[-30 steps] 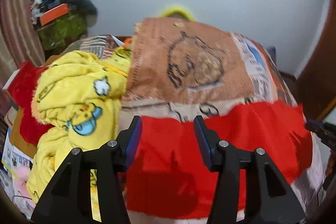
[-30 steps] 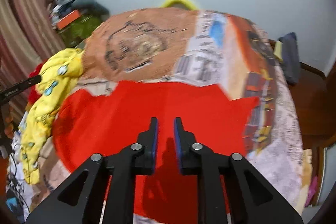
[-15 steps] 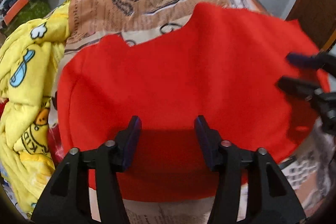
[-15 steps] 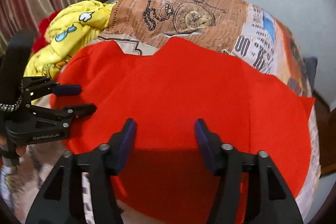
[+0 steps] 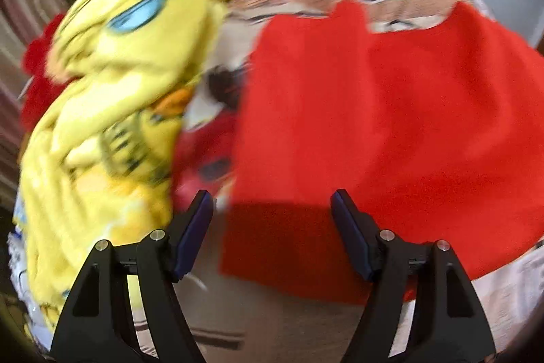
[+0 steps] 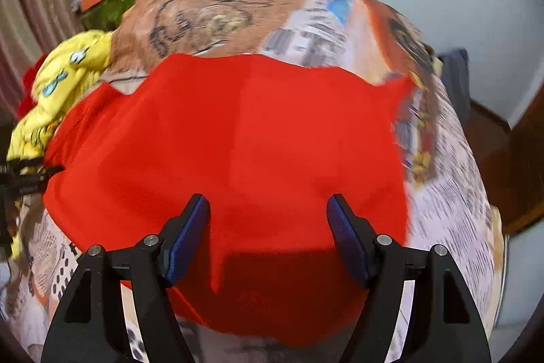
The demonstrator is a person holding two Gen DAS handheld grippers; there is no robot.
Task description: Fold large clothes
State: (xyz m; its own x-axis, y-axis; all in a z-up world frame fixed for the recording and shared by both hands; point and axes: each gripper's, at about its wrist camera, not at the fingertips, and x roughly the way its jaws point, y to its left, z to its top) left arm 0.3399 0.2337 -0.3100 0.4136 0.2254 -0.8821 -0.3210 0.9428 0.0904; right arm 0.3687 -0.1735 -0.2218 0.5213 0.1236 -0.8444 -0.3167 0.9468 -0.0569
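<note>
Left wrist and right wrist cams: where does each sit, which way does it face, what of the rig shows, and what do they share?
Left wrist: on the left gripper, angled down over the near left corner of the red garment, yellow cartoon blanket on the left; only its own open fingers show.
Right wrist: on the right gripper, angled down over the garment's near edge; its own open fingers show, plus a dark gripper at the left edge.
Shared: red garment, yellow blanket, printed bedspread.
</note>
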